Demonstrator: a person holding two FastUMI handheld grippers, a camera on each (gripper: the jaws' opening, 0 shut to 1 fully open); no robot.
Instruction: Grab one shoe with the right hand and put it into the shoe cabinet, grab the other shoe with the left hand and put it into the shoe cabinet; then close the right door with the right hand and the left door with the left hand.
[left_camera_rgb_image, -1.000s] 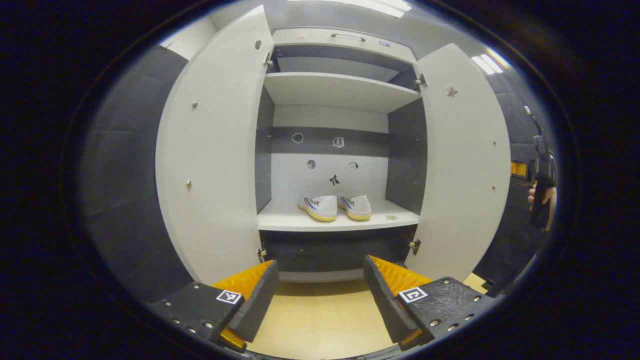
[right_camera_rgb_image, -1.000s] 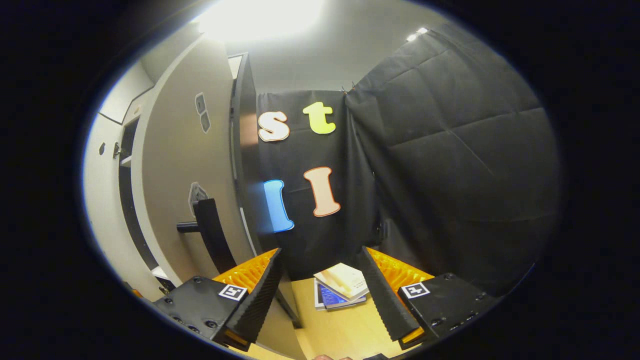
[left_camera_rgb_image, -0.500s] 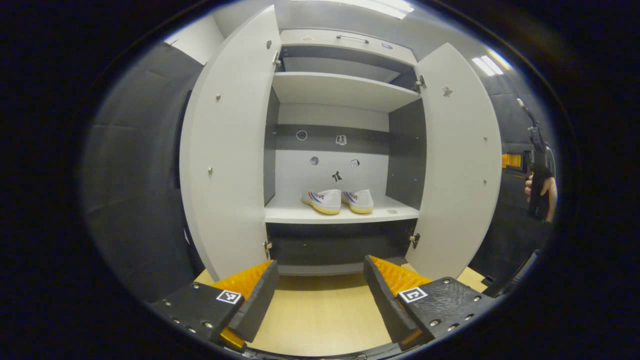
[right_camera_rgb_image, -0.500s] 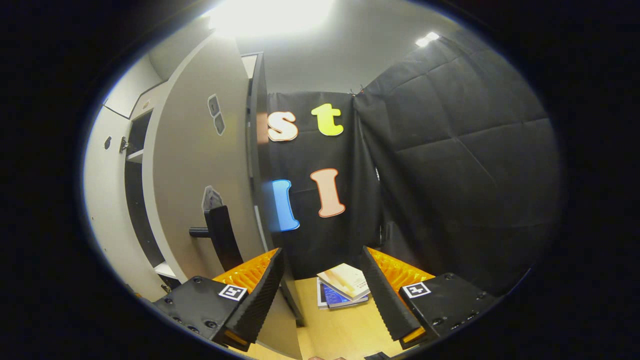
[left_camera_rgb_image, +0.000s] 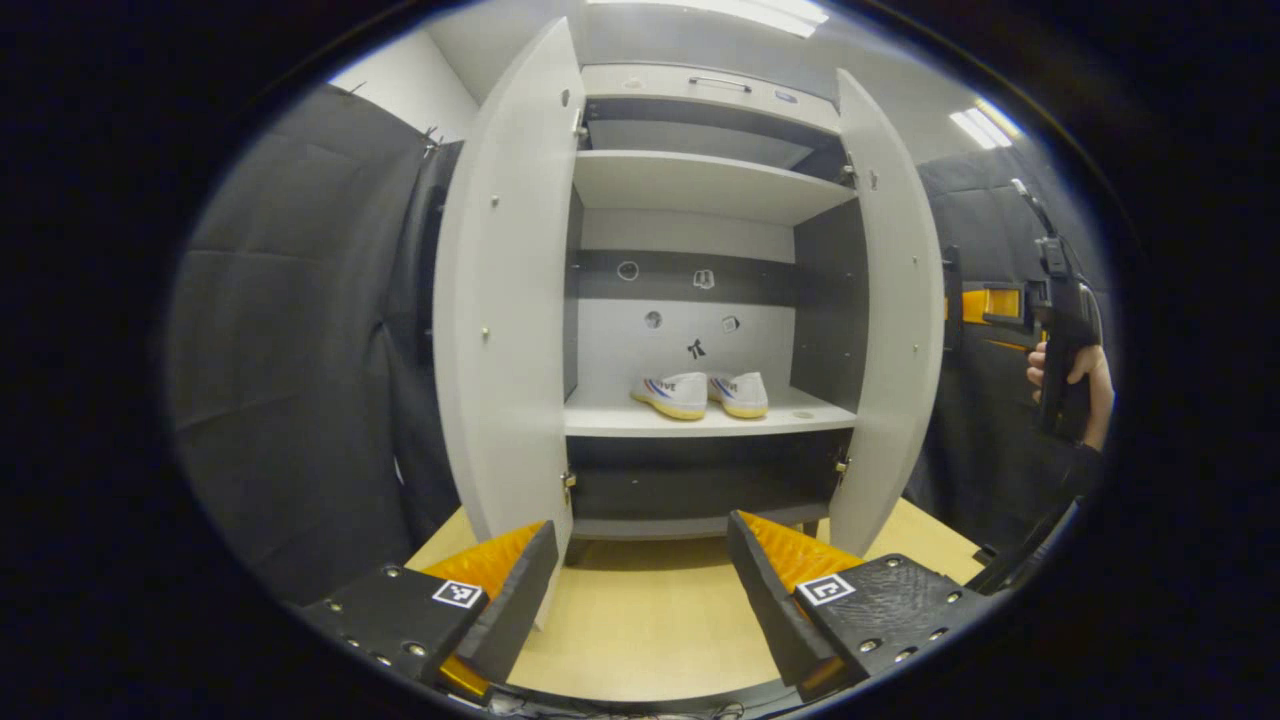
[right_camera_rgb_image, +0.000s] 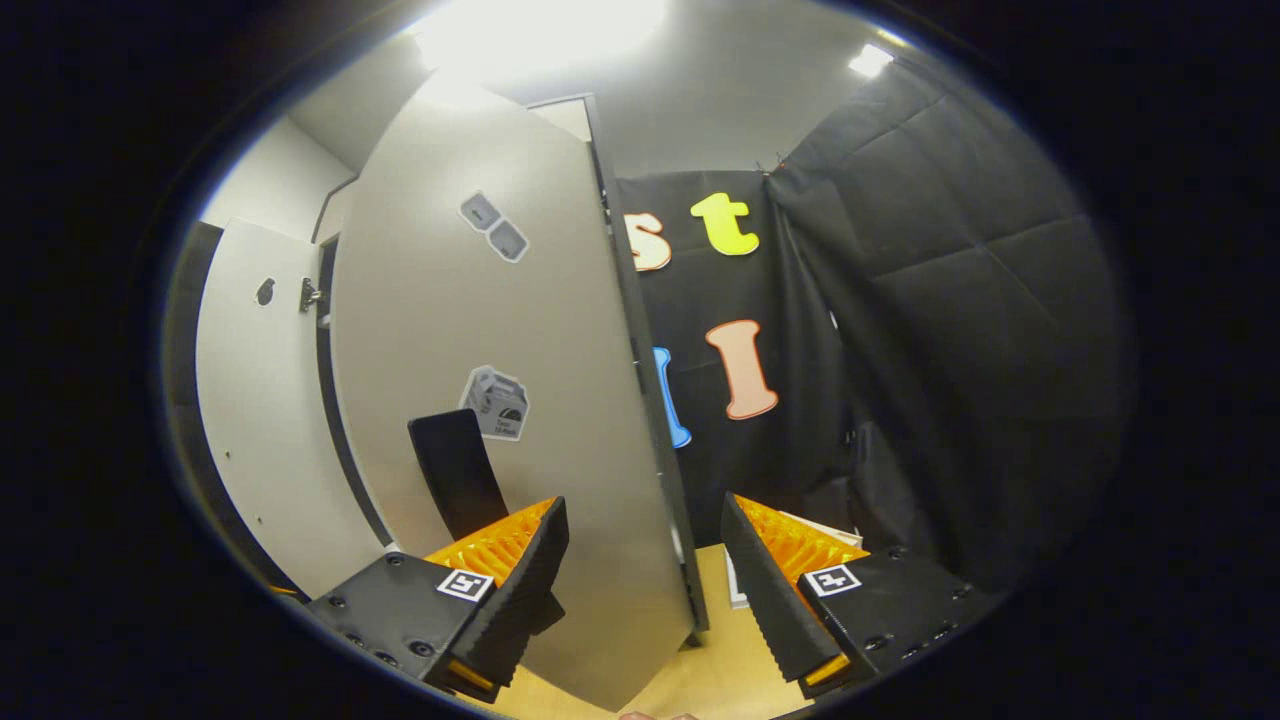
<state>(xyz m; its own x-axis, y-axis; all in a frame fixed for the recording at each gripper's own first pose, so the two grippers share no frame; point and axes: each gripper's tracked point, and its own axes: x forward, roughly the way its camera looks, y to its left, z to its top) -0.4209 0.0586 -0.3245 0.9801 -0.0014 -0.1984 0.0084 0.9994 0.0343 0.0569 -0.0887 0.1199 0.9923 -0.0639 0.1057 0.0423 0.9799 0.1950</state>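
Observation:
Two white shoes with yellow soles (left_camera_rgb_image: 675, 393) (left_camera_rgb_image: 745, 394) stand side by side on the lower shelf (left_camera_rgb_image: 700, 422) of the grey shoe cabinet. Its left door (left_camera_rgb_image: 500, 300) and right door (left_camera_rgb_image: 885, 320) both stand open. My left gripper (left_camera_rgb_image: 640, 590) is open and empty, well back from the cabinet, above the wooden floor. In the right gripper view my right gripper (right_camera_rgb_image: 645, 580) is open, and the right door's outer face (right_camera_rgb_image: 520, 330) and free edge run down between its fingers. The door's black handle (right_camera_rgb_image: 455, 480) sits just above the left finger. A hand (left_camera_rgb_image: 1075, 375) holds the right gripper (left_camera_rgb_image: 975, 312) beyond the right door.
Black padded booth walls (left_camera_rgb_image: 290, 330) close in on both sides of the cabinet. An upper shelf (left_camera_rgb_image: 700, 185) sits empty above the shoes. Light wooden floor (left_camera_rgb_image: 640, 620) lies in front. A book's corner (right_camera_rgb_image: 735, 590) shows on the floor behind the right door.
My left gripper has drawn back from the cabinet, which looks smaller. The right door has swung inward and looks narrower. My right gripper has moved up to that door's edge, now hiding most of the books.

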